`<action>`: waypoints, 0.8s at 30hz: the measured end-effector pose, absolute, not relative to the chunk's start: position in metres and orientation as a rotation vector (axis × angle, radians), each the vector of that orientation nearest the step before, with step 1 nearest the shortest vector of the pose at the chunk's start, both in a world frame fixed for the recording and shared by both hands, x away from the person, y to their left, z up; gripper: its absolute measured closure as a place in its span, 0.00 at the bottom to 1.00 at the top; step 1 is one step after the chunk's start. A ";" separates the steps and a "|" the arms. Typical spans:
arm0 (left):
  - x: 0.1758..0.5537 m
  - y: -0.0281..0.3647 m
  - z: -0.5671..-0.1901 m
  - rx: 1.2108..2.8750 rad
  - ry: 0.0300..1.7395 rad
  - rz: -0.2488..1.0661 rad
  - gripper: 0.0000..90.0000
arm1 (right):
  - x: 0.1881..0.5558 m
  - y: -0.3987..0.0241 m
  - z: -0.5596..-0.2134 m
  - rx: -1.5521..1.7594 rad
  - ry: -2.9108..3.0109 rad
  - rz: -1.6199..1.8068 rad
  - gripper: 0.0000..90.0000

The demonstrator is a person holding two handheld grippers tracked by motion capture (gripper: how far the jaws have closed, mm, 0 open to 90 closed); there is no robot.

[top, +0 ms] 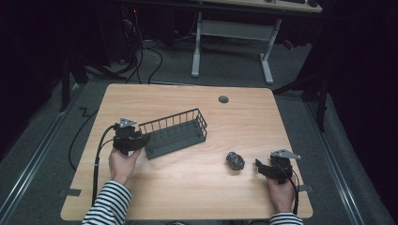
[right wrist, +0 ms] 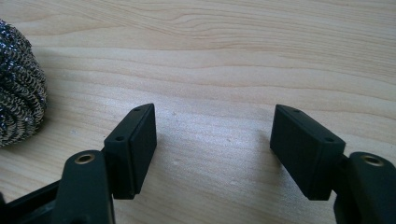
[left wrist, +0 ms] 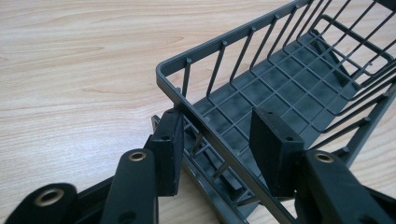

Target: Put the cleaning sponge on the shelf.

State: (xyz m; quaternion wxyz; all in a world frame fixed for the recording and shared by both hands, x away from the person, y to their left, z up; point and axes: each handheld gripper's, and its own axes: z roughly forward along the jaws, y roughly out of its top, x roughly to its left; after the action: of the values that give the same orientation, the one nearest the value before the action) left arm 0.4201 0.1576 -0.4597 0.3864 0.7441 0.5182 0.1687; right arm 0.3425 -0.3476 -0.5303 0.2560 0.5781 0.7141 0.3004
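L gripper (top: 141, 140) clamped on near-left end wall of the wire basket (top: 176, 131): one pad outside, one inside, rim between them. Basket sits on table (top: 187, 187) at approx 10 o'clock from centre, long axis running toward 2. R gripper (top: 261, 167) at 4 o'clock, jaws wide, nothing held. Steel scourer (top: 235, 161) just beside it at its 9, not touching.

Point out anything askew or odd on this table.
The dark grey wire basket sits skewed to the table's edges, its near corner straddled by the left tool. Nothing looks spilled or damaged.
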 end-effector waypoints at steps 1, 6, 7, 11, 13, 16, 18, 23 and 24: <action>0.419 0.156 -0.460 1.898 1.311 0.429 0.61 | 0.342 -0.348 -0.530 1.569 1.940 0.814 0.35; 0.414 0.149 -0.460 1.911 1.277 0.406 0.61 | 0.343 -0.348 -0.530 1.568 1.941 0.814 0.35; 0.413 0.147 -0.460 1.911 1.274 0.404 0.61 | 0.343 -0.348 -0.530 1.568 1.941 0.815 0.35; 0.409 0.142 -0.461 1.913 1.252 0.386 0.61 | 0.343 -0.347 -0.530 1.561 1.948 0.818 0.36; 0.408 0.139 -0.461 1.921 1.240 0.381 0.61 | 0.342 -0.347 -0.530 1.564 1.946 0.819 0.36; 0.405 0.135 -0.461 1.928 1.228 0.378 0.61 | 0.342 -0.347 -0.530 1.564 1.946 0.818 0.36; 0.404 0.133 -0.461 1.933 1.224 0.379 0.61 | 0.342 -0.347 -0.530 1.564 1.946 0.819 0.36; 0.400 0.128 -0.461 1.937 1.204 0.367 0.61 | 0.343 -0.347 -0.530 1.564 1.946 0.819 0.36; 0.400 0.127 -0.461 1.939 1.201 0.366 0.61 | 0.342 -0.347 -0.530 1.564 1.946 0.819 0.36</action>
State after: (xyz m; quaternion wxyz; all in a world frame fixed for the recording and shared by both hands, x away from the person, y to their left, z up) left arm 0.3997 0.1270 -0.4614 0.4040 0.7678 0.4756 0.1450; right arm 0.3425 -0.3474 -0.5302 0.2539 0.5758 0.7163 0.3016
